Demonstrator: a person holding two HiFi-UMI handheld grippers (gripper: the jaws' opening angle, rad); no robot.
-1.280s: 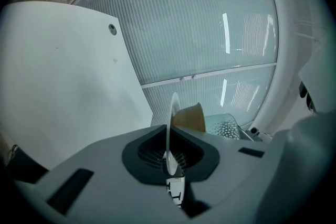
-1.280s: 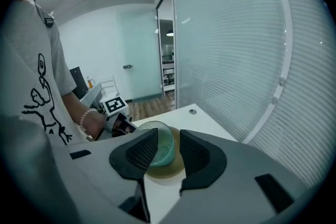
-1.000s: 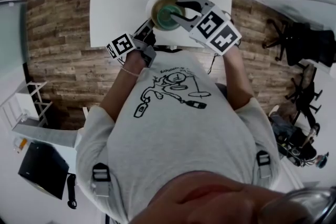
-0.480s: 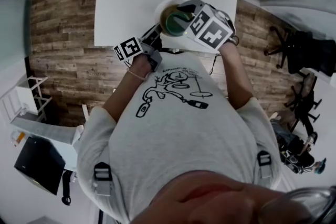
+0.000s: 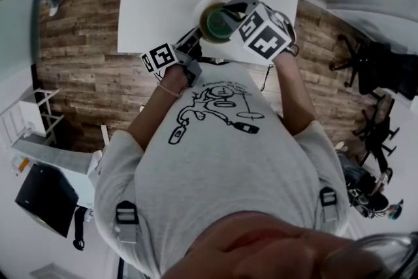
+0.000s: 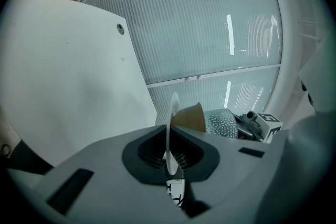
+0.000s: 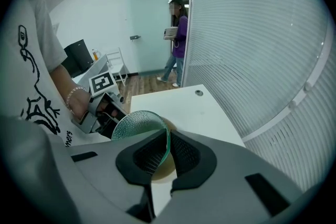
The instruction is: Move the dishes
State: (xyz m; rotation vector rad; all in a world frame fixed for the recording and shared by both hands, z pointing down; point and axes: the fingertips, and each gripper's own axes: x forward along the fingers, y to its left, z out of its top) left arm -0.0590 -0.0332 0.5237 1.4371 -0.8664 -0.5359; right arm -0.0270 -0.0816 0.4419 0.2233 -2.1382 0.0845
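Left tongs (image 6: 170, 157) pinch the white plate (image 6: 172, 118), right tongs (image 7: 168, 152) pinch the green bowl (image 7: 139, 123) over that plate; best to lift the bowl level and slowly.

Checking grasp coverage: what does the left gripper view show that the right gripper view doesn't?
Only the left gripper view: the left gripper shut on the white plate, edge-on. Only the right gripper view: the right gripper shut on the rim of the green textured glass bowl, and a person in purple at the doorway. Both: the tan bowl, the green textured glass bowl and the white table.
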